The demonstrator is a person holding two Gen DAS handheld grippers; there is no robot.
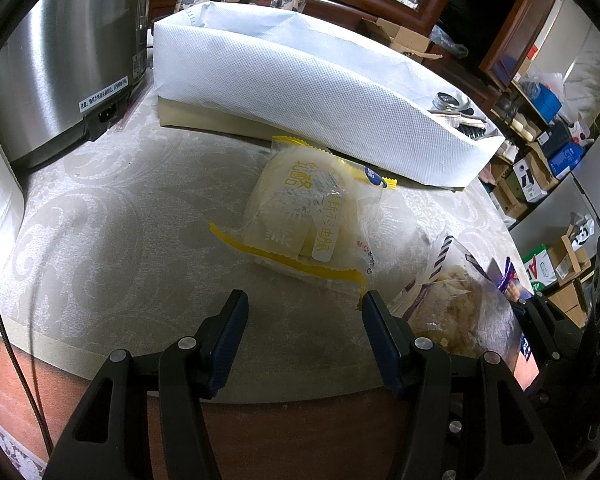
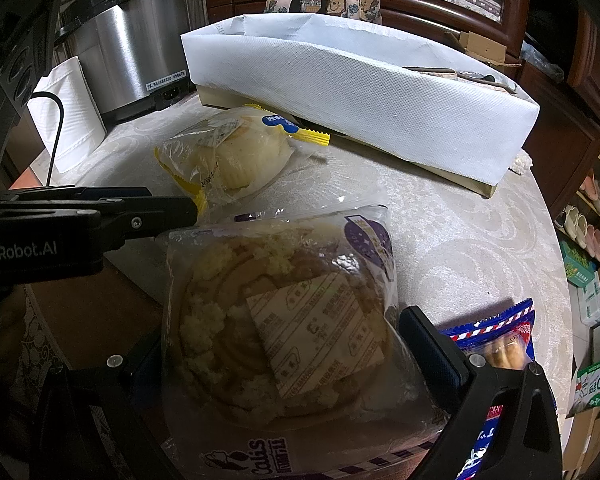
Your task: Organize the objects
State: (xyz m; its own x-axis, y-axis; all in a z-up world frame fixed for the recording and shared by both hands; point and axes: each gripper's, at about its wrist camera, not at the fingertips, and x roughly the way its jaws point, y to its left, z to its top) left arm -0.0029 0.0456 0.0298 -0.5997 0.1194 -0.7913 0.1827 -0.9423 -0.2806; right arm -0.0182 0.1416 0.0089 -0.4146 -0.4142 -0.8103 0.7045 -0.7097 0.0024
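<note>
A bun in a clear wrapper with yellow edges (image 1: 308,208) (image 2: 236,152) lies on the table in front of a long white fabric bin (image 1: 300,88) (image 2: 360,96). My left gripper (image 1: 304,312) (image 2: 172,204) hovers open just short of the bun, with nothing between its fingers. The wrapper's yellow corner sits near the right fingertip. My right gripper (image 2: 280,344) is shut on a round crumb-topped bread in a clear and purple bag (image 2: 284,320) (image 1: 452,300) at the table's near edge. The bag hides its left finger.
A steel cooker (image 1: 60,60) (image 2: 140,40) stands at the back left beside a white roll (image 2: 72,116). A blue snack packet (image 2: 496,340) lies right of the bread. The pale patterned tabletop (image 1: 120,220) ends in a rounded edge, with shelves and boxes (image 1: 540,184) beyond.
</note>
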